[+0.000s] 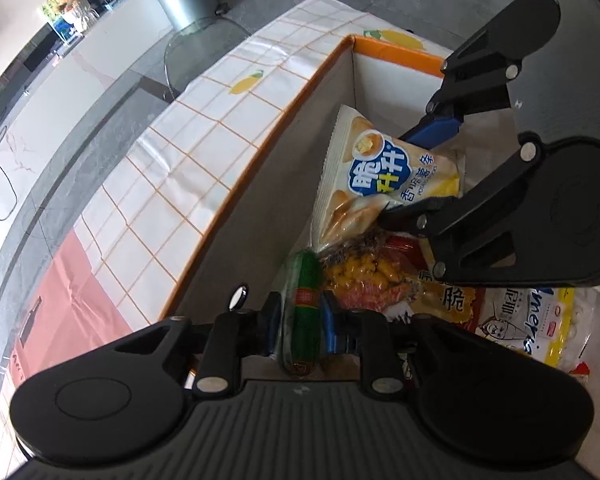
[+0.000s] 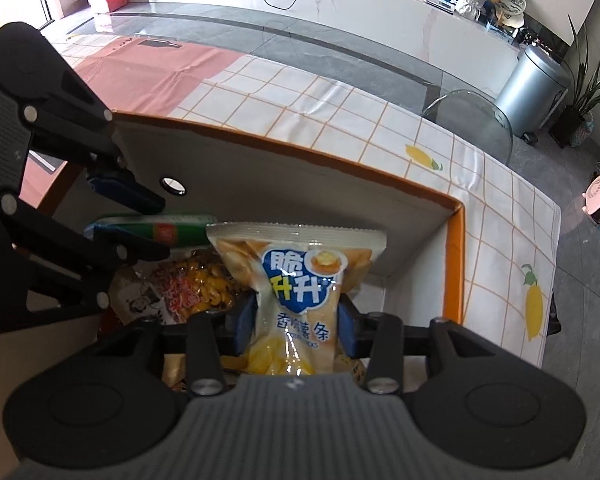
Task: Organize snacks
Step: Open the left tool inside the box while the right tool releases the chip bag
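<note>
Sunlit grey tile floor (image 2: pixel 340 44), white marble counter (image 2: pixel 380 4), silver bin (image 2: pixel 532 84), potted plant (image 2: pixel 588 96), grid-patterned tablecloth (image 2: pixel 340 112).

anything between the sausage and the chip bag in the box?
In the left wrist view, a yellow snack pack lies between the sausage and chip bag, touching both.

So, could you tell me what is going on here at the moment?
A person is sorting snacks in an orange-rimmed box with two handheld grippers. The left gripper is shut on a green sausage stick; the right gripper is shut on a potato-stick bag. Both are inside the box, above other snack packets.
</note>
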### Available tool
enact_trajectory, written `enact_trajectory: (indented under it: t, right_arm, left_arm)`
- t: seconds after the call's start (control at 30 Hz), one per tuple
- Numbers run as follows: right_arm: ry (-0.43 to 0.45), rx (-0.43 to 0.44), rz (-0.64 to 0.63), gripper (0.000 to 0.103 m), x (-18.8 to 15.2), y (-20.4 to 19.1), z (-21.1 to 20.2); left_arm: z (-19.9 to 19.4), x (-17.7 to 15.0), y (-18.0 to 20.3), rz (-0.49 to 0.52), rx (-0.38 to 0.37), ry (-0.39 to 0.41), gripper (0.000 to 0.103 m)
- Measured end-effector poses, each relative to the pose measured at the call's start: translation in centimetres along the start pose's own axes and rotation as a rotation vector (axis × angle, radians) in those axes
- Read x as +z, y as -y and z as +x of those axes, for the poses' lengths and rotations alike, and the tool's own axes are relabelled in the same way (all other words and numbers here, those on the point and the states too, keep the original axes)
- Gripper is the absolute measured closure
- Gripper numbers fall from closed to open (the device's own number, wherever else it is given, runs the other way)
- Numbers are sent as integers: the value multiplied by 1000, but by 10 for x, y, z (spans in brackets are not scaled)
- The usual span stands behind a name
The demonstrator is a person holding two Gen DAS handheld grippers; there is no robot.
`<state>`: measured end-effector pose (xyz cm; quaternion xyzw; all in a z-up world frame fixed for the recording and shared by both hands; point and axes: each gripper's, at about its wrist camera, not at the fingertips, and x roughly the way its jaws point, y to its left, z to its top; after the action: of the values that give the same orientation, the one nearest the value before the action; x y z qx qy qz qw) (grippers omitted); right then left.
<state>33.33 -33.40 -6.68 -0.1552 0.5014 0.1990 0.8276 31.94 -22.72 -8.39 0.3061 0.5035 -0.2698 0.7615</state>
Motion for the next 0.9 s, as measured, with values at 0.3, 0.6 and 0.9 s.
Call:
enact_trajectory:
  t: [0.3,0.6,0.9]
  right_arm:
    - [7,-12,32,45,4,1,-13]
    - [20,-26,83,38,6,-6,-55]
    - [83,-55,183,30,4,-34,-136]
  left_arm:
    - [-29,-5,-6,-43,-25,62,66]
    - [-86,-16,-1,-65,-10,135,65]
    - [-177,-56,6,-151,18,286,63]
